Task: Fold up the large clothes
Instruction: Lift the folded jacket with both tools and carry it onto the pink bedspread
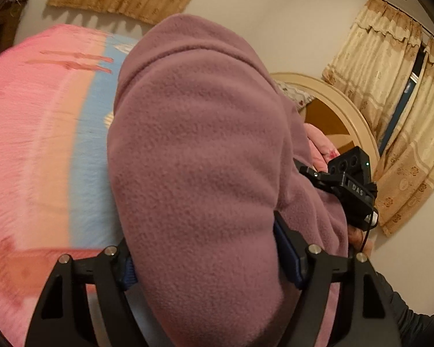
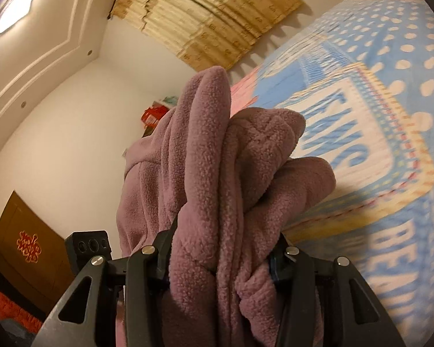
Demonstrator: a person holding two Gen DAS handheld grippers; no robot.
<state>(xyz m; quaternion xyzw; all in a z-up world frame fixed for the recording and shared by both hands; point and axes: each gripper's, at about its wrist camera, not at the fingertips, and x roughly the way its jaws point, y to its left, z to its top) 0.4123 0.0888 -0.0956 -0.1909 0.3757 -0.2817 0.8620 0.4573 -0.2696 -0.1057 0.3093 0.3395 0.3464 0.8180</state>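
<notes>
A large mauve fleece garment fills the middle of the left wrist view and bulges up between the fingers of my left gripper, which is shut on it. In the right wrist view the same fleece stands bunched in thick folds between the fingers of my right gripper, also shut on it. The garment hangs lifted above the bed. The right gripper's black body shows behind the fleece in the left wrist view, and the left gripper's body shows at lower left in the right wrist view.
A bed with a pink and blue blanket lies below; its blue dotted part with lettering is at the right. A cream rounded headboard, beige curtains and a brown door surround it.
</notes>
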